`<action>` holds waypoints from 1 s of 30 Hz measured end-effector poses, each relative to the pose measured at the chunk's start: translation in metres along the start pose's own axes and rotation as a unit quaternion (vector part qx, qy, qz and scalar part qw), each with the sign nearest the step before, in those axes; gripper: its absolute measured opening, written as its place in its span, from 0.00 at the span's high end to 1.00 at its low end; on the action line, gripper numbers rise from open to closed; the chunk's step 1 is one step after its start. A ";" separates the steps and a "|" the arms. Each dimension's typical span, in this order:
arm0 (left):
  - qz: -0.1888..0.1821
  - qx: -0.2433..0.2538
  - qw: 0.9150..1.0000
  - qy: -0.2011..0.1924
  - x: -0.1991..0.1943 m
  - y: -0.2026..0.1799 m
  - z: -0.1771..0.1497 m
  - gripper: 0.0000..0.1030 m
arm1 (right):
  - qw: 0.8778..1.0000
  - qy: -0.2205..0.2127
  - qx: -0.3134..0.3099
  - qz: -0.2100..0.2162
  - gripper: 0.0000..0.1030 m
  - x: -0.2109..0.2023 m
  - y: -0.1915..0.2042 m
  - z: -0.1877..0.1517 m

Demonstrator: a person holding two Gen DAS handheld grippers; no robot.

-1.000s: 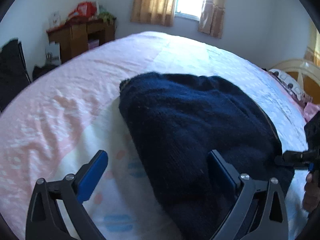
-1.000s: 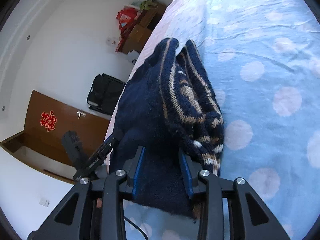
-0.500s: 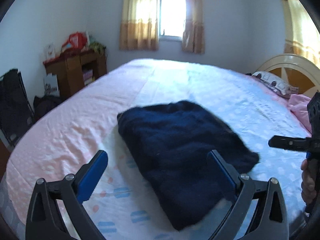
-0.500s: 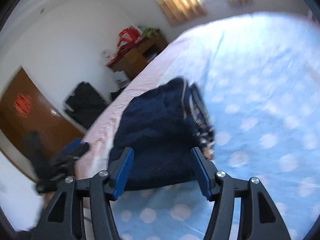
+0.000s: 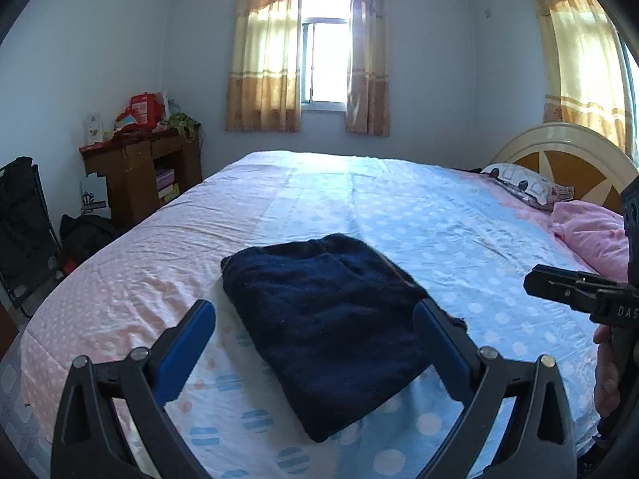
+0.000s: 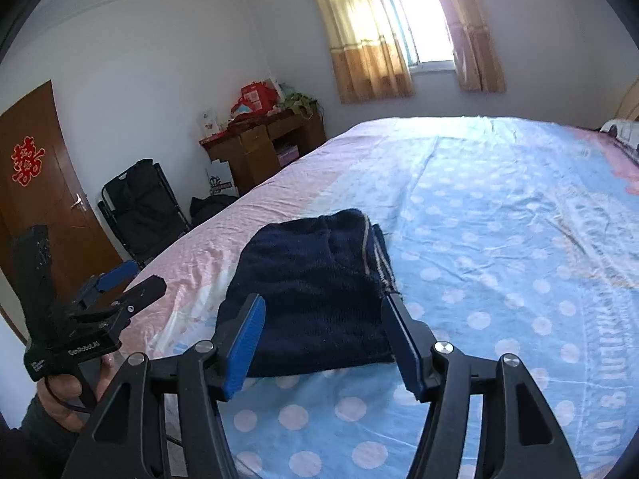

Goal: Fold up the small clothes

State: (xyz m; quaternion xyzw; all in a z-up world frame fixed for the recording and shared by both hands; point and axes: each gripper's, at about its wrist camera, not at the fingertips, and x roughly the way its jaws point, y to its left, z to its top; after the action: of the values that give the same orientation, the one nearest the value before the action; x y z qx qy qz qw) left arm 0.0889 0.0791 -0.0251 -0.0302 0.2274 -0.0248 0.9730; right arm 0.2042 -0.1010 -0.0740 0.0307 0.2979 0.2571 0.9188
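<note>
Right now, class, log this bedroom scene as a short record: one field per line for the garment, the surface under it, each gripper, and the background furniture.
garment: dark navy knitted sweater, folded into a compact rectangle, striped trim showing along one edge
surface: bed with polka-dot sheet, pink and blue areas
left gripper: jaws open, empty, raised clear of the sweater
right gripper: jaws have just been opening, nothing between them, raised clear of the sweater
background: wooden desk by the wall, curtained window, pink pillow by the headboard
</note>
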 end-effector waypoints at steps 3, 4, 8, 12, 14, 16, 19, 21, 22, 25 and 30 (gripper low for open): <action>-0.002 0.000 1.000 -0.006 -0.004 -0.002 0.001 0.01 | 1.000 -0.005 -0.007 -0.007 0.39 -0.005 0.005 -0.001; -0.002 0.000 1.000 -0.008 -0.004 -0.002 0.002 0.01 | 1.000 -0.008 -0.012 -0.011 0.39 -0.008 0.007 -0.002; -0.003 -0.001 1.000 -0.010 -0.006 -0.004 0.001 0.01 | 0.999 -0.019 -0.031 -0.024 0.39 -0.015 0.015 -0.003; -0.003 0.001 1.000 -0.012 -0.007 -0.006 0.000 0.00 | 0.998 -0.026 -0.042 -0.028 0.39 -0.018 0.020 -0.004; -0.004 0.001 1.000 -0.012 -0.007 -0.007 0.000 0.00 | 0.998 -0.026 -0.041 -0.028 0.39 -0.019 0.019 -0.004; -0.004 0.001 1.000 -0.012 -0.008 -0.007 0.000 0.00 | 0.999 -0.026 -0.040 -0.027 0.39 -0.020 0.019 -0.005; -0.003 0.001 1.000 -0.014 -0.008 -0.007 0.000 0.00 | 0.998 -0.026 -0.039 -0.029 0.39 -0.021 0.019 -0.006; -0.002 0.002 1.000 -0.015 -0.008 -0.008 0.000 0.00 | 0.999 -0.026 -0.038 -0.028 0.39 -0.021 0.019 -0.006; -0.002 0.003 1.000 -0.015 -0.008 -0.008 0.000 0.00 | 0.999 -0.026 -0.039 -0.028 0.39 -0.021 0.019 -0.007; -0.003 0.003 1.000 -0.014 -0.008 -0.010 0.000 0.00 | 0.999 -0.024 -0.039 -0.028 0.39 -0.020 0.018 -0.008; -0.004 0.005 1.000 -0.014 -0.008 -0.012 0.001 0.00 | 0.999 -0.025 -0.038 -0.028 0.39 -0.020 0.018 -0.010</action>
State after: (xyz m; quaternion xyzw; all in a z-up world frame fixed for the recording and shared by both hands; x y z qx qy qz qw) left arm 0.0820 0.0675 -0.0194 -0.0267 0.2139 -0.0291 0.9761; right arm 0.1767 -0.0966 -0.0674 -0.0061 0.2659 0.2420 0.9331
